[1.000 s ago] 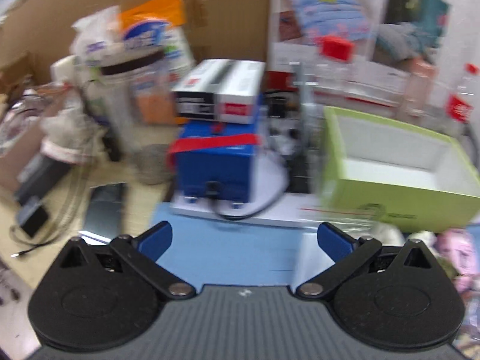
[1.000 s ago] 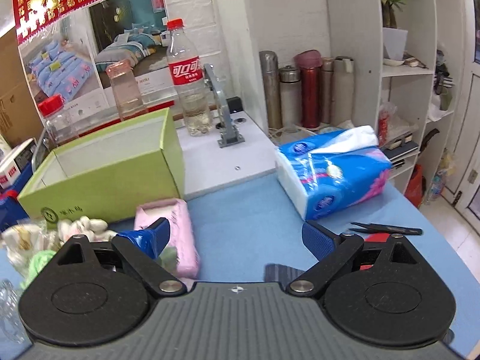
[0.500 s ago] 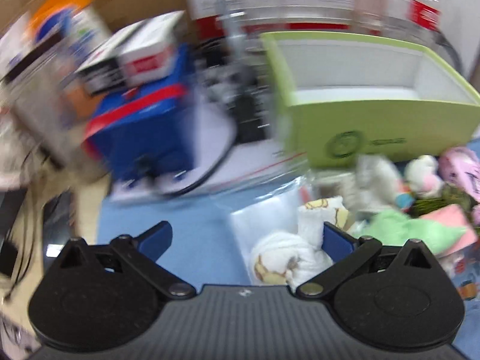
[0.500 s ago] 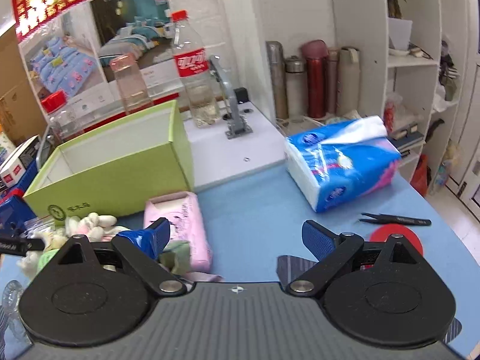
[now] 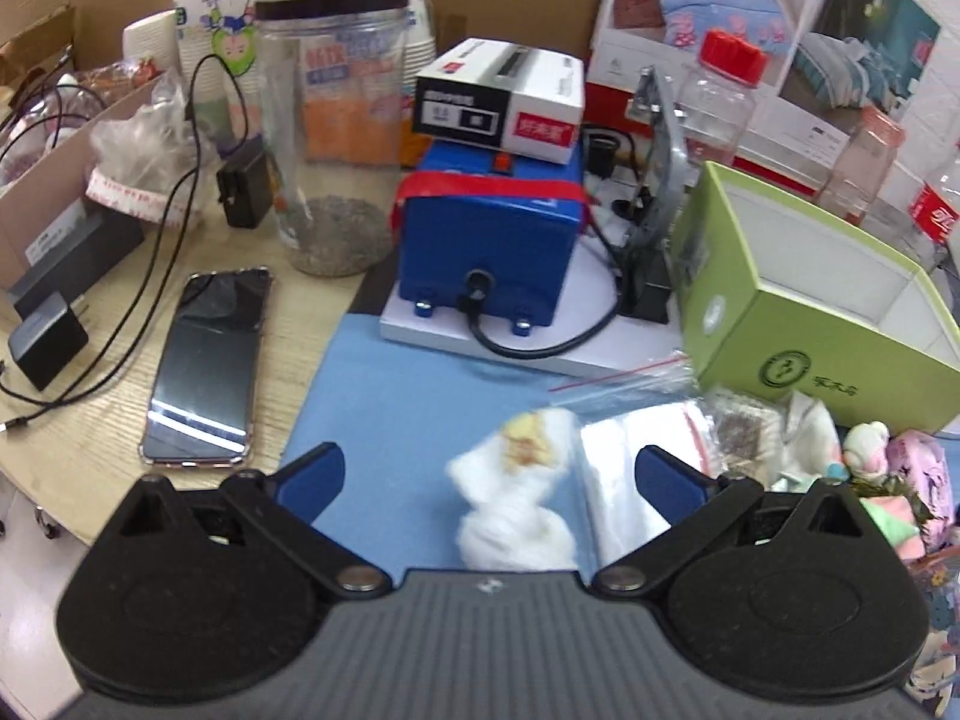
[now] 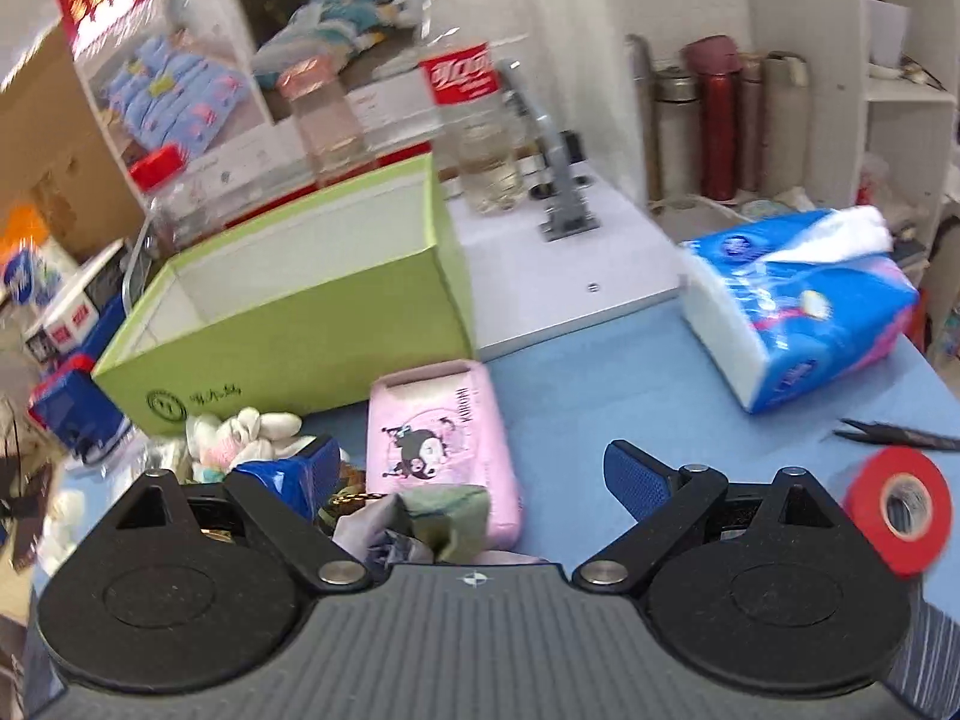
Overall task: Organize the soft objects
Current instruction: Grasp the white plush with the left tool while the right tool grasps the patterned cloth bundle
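The left gripper [image 5: 489, 471] is hanging with its blue fingers spread wide and nothing between the pads, and a white rolled cloth [image 5: 516, 498] with a yellow print is lying on the blue mat [image 5: 396, 396] right in the gap, blurred but apparently untouched. Just to its right a clear zip bag [image 5: 630, 462] is crowding the right finger. The right gripper [image 6: 468, 474] is likewise splayed and empty, hovering over a crumpled grey-green cloth [image 6: 444, 510] and a pink soft pouch [image 6: 441, 450] near the mat's front edge.

The likely step is taking the white roll and carrying it to the green box [image 5: 804, 300], which is sitting open toward the mat's back right, with small plush toys [image 6: 240, 438] heaped against its front wall. To do this well, the left gripper should be coming straight down so the pads are closing across the roll's thick middle, not its loose end, and staying clear of the bag so the plastic is not dragged along. A soft roll may be unravelling when lifted, so a deep, firm bite is wiser.
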{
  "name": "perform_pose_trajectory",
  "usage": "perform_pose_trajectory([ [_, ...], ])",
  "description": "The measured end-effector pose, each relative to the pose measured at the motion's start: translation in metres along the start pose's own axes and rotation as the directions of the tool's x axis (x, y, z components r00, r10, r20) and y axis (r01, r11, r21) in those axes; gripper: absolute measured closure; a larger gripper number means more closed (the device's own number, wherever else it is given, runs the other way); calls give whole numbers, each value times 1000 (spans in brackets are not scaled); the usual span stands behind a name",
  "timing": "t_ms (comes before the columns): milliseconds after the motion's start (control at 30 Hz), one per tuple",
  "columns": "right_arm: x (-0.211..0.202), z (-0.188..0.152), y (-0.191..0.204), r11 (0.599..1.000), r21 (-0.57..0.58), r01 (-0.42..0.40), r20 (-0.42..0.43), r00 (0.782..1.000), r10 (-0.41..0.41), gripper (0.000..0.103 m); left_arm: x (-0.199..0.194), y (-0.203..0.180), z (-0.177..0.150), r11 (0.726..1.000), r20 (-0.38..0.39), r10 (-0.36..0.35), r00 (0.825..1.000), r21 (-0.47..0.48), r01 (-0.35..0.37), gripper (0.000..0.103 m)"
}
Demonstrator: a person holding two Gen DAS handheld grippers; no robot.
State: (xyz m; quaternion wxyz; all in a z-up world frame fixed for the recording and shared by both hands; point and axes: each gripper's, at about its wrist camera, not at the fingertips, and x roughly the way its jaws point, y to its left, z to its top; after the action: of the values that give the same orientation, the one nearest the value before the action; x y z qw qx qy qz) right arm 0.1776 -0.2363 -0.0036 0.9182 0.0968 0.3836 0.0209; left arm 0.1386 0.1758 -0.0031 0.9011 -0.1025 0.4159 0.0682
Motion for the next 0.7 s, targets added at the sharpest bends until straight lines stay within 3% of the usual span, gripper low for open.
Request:
perform_pose_trajectory([
  [167, 11, -7, -18, 993, -72, 95, -102, 990, -102, 21, 1, -6, -6, 999, 9, 38, 999, 35, -39, 1],
  [233, -1, -19, -28, 976, -146, 162, -98, 979, -177, 21, 1, -5, -7, 998, 18, 54, 998, 31, -55, 1],
  [300, -13, -33, -40, 939, -215, 268, -95, 951, -293, 21, 0, -3, -8, 999, 26, 49, 998, 19, -49, 1],
  [367, -33, -43, -51, 923, -194, 332, -34, 938, -345, 21, -2, -2, -10, 998, 32, 50, 998, 23, -51, 1],
  [433, -60, -53, -57, 945, -131, 301, 22, 953, -301, 21, -7, -2, -13, 997, 49, 62, 997, 41, -64, 1],
  [500, -85, -69, -58, 973, -73, 219, 71, 974, -214, 21, -11, 1, -16, 995, 67, 80, 995, 50, -84, 1],
  [600, -95, -92, -48, 988, -69, 140, 58, 989, -137, 21, -15, 5, -20, 992, 83, 101, 991, 65, -107, 1],
  [700, -80, -106, -31, 982, -116, 150, 14, 989, -149, 21, -15, 10, -24, 988, 84, 116, 990, 95, -124, 1],
])
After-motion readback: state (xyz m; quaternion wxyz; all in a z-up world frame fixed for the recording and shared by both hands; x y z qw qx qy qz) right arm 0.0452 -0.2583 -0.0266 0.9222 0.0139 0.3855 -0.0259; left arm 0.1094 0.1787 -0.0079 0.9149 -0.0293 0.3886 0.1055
